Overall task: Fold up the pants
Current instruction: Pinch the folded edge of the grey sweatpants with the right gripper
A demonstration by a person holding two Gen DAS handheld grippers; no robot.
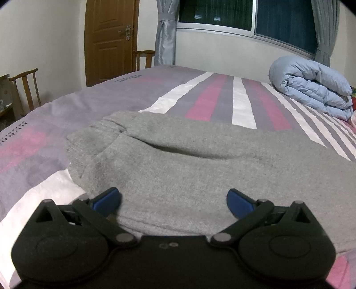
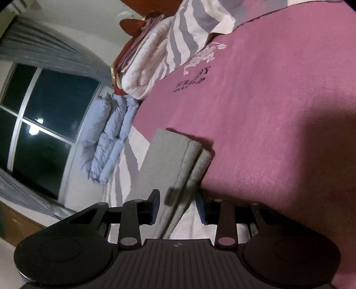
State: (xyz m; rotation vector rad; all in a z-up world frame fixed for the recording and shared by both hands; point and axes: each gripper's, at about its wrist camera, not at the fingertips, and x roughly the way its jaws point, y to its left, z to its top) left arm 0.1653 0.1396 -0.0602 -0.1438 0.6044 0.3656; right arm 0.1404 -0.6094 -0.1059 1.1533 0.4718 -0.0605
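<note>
Left wrist view: left gripper [image 1: 174,197] spread over pants [image 1: 200,160]; right gripper [image 2: 177,205] pinches stacked edges, ready to fold.

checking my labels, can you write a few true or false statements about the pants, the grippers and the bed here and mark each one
1. The pants are grey. True.
2. The left gripper is clamped shut on the fabric. False: its jaws stand wide apart, with the grey cloth lying between and below them.
3. The right gripper has the stacked edges of the folded pants between its fingers. True.
4. A rolled light blue duvet lies on the bed below the window. True.
5. The bedsheet is plain white. False: it is striped in pink, purple and white.
6. The door stands open. False: it is closed.
</note>
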